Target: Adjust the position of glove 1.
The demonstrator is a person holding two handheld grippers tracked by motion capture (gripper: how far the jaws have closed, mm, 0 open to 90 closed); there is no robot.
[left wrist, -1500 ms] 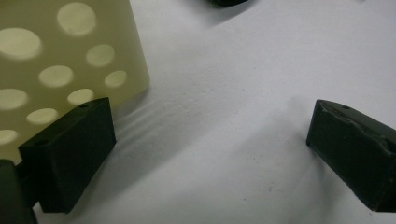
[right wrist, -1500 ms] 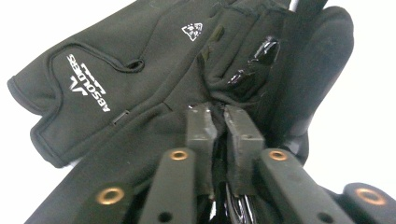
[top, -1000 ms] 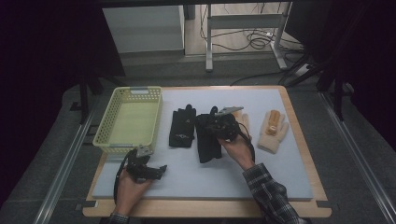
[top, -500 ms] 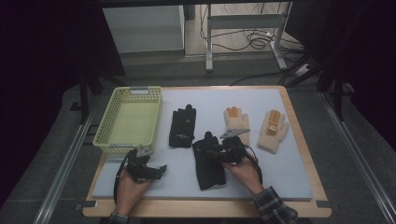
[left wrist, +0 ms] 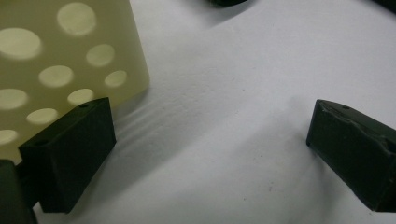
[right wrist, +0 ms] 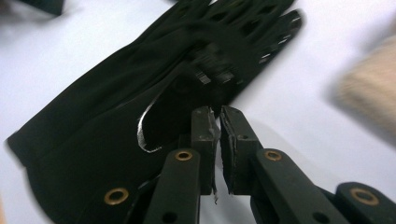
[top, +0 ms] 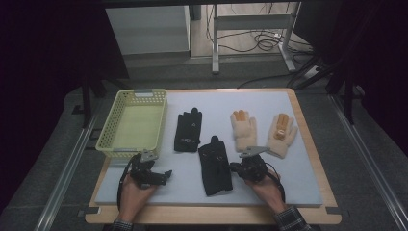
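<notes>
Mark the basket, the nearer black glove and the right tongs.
basket [top: 131, 148] high view, near rim.
nearer black glove [top: 215, 166] high view, palm.
right tongs [right wrist: 219, 122] right gripper view, between the shut tips, at the glove's edge.

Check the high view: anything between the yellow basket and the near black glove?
Only bare mat between the yellow basket and the near black glove, as the high view shows. The left hand-held gripper sits just below that stretch, jaws open.
</notes>
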